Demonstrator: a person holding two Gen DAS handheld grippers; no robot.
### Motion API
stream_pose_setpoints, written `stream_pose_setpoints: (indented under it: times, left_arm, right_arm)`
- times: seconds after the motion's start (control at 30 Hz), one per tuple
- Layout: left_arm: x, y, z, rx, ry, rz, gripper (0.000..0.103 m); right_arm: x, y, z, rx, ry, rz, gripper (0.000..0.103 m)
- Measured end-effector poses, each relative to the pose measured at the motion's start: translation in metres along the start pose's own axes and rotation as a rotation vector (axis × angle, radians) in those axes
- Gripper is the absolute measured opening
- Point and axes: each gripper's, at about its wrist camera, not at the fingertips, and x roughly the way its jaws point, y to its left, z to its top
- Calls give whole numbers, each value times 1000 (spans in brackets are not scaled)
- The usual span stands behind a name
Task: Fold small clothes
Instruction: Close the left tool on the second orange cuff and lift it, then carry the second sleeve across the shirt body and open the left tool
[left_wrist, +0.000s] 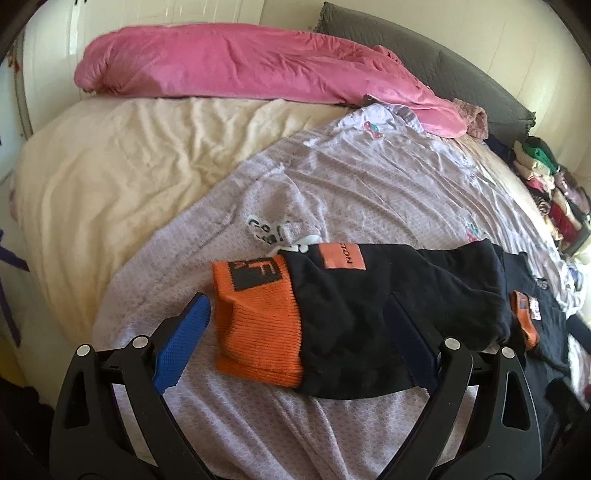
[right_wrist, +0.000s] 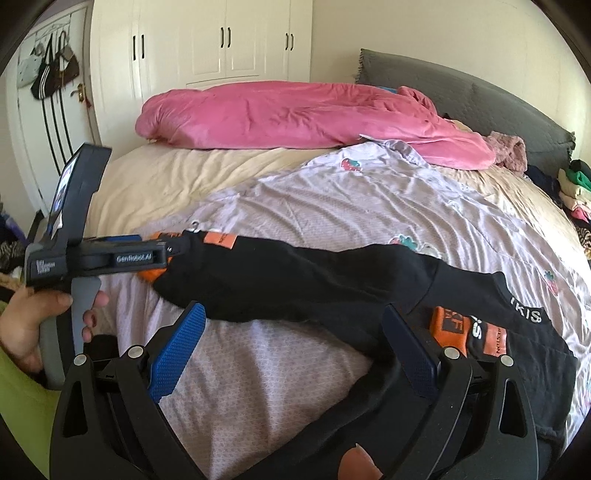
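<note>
White wardrobe doors (right_wrist: 221, 40) stand behind a bed (left_wrist: 110, 177) with a pink duvet (left_wrist: 240, 62) and a lilac sheet (left_wrist: 351, 192). On the sheet lies a black garment (left_wrist: 388, 306) with an orange cuff (left_wrist: 258, 321), stretched sideways. The left tongs (left_wrist: 295, 339) are spread wide, their blue pads either side of the cuff end, gripping nothing. In the right wrist view a hand (right_wrist: 26, 325) holds the left tool level by its grip. The right tongs (right_wrist: 295, 354) hover released over the garment's middle.
</note>
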Motion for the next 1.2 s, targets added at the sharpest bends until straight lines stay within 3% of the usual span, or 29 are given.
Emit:
stream_pose_setpoints:
  times: [0.23, 0.33, 0.4, 0.47, 0.57, 0.93, 1.2]
  left_arm:
    - [10, 2, -2, -10, 30, -19, 88]
    - [16, 1, -3, -6, 49, -31, 76]
    - [19, 0, -3, -5, 60, -41, 63]
    - [21, 1, -3, -8, 68, -51, 37]
    - [19, 2, -4, -16, 54, -74, 11]
    - [-14, -37, -1, 58, -46, -144, 7]
    - [-41, -112, -7, 185, -76, -232, 1]
  right_arm:
    - [13, 0, -11, 23, 36, 21, 96]
    - [16, -1, -13, 31, 43, 18, 96]
    - [16, -3, -15, 39, 45, 21, 96]
    - [16, -6, -18, 54, 48, 23, 96]
    - [13, -13, -21, 71, 45, 16, 96]
    - [-24, -72, -43, 198, 3, -64, 96]
    - [-56, -124, -65, 322, -42, -117, 96]
